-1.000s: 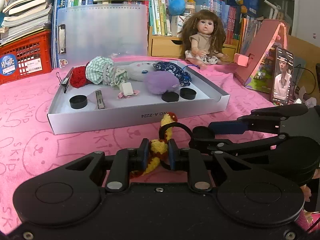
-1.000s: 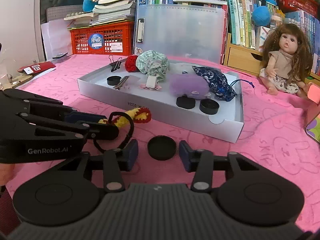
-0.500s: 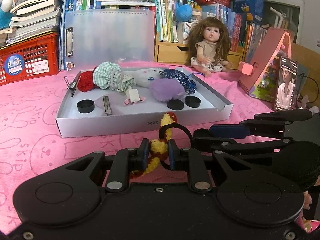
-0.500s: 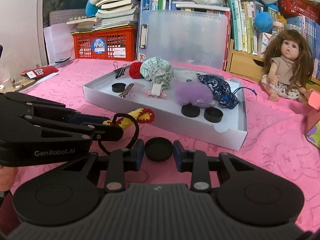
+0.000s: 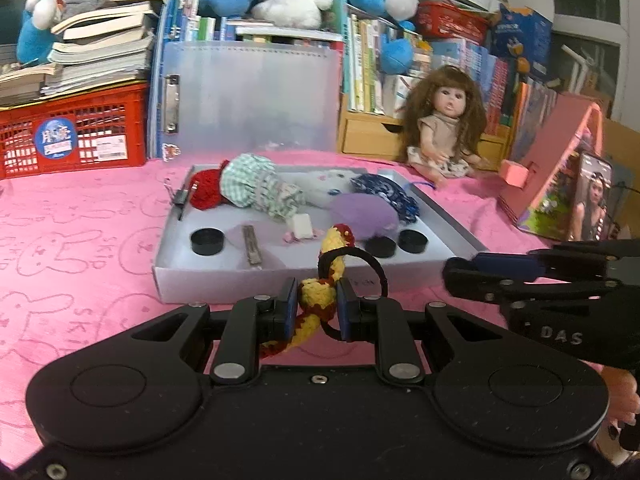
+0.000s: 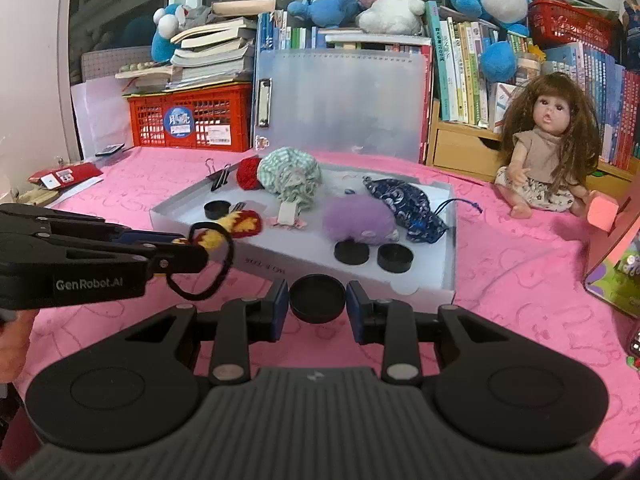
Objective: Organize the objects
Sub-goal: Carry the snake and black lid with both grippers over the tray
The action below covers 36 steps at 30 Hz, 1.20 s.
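My left gripper [image 5: 317, 310] is shut on a yellow-and-red crocheted hair tie [image 5: 320, 292] with a black elastic loop, held above the pink cloth just in front of the white tray [image 5: 224, 276]. The same hair tie [image 6: 224, 232] shows in the right wrist view, held by the left gripper [image 6: 192, 248]. My right gripper [image 6: 316, 306] is shut on a black round cap [image 6: 317, 298], lifted close to the tray's front wall [image 6: 360, 276]. In the tray lie black caps [image 6: 351, 252], a purple pom-pom [image 6: 358, 220], a green checked scrunchie [image 6: 290, 176], a blue pouch [image 6: 404, 208] and a red knit piece [image 6: 248, 172].
A doll [image 6: 548, 152] sits at the back right by a wooden drawer unit. A red crate [image 6: 188, 120] with books stands at the back left, a translucent folder [image 6: 340, 100] behind the tray. A pink toy house [image 5: 552, 168] and a phone [image 5: 592, 196] stand at the right.
My right gripper closed on the black cap and lifted it off the cloth. My left gripper rose with the hair tie and moved nearer the tray.
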Each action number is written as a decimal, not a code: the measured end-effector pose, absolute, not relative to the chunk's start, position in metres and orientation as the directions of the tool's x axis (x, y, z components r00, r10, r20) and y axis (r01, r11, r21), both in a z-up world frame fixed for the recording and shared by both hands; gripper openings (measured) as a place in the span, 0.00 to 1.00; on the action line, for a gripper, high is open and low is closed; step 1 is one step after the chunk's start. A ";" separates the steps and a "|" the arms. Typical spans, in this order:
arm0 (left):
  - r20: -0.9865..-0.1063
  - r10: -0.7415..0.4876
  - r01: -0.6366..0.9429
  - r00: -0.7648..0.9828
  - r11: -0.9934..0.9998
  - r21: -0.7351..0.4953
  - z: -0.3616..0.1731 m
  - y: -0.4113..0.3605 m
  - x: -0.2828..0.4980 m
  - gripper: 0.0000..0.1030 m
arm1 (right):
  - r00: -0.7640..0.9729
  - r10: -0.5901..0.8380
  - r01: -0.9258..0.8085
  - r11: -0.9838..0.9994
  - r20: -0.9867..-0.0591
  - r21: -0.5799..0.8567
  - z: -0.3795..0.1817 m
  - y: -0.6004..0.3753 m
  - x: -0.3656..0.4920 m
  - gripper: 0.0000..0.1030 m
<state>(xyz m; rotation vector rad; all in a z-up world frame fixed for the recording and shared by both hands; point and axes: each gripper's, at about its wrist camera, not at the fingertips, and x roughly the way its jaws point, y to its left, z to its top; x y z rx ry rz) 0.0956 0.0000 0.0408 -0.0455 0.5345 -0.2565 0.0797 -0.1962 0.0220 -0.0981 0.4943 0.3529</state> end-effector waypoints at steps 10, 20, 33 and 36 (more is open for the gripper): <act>-0.459 -0.214 0.177 0.863 0.977 -0.121 0.059 0.015 0.109 0.18 | 0.852 0.273 -0.304 0.953 -0.447 0.004 0.039 -0.208 0.088 0.35; -0.437 -0.195 0.155 0.878 0.980 -0.126 0.067 0.017 0.125 0.18 | 0.874 0.236 -0.252 0.968 -0.425 0.020 0.048 -0.219 0.102 0.35; -0.465 -0.181 0.127 0.867 0.981 -0.146 0.053 0.015 0.152 0.18 | 0.865 0.206 -0.201 0.978 -0.457 0.060 0.038 -0.229 0.124 0.35; -0.475 -0.173 0.115 0.863 0.982 -0.149 0.048 0.015 0.160 0.18 | 0.865 0.197 -0.190 0.980 -0.461 0.062 0.035 -0.230 0.129 0.35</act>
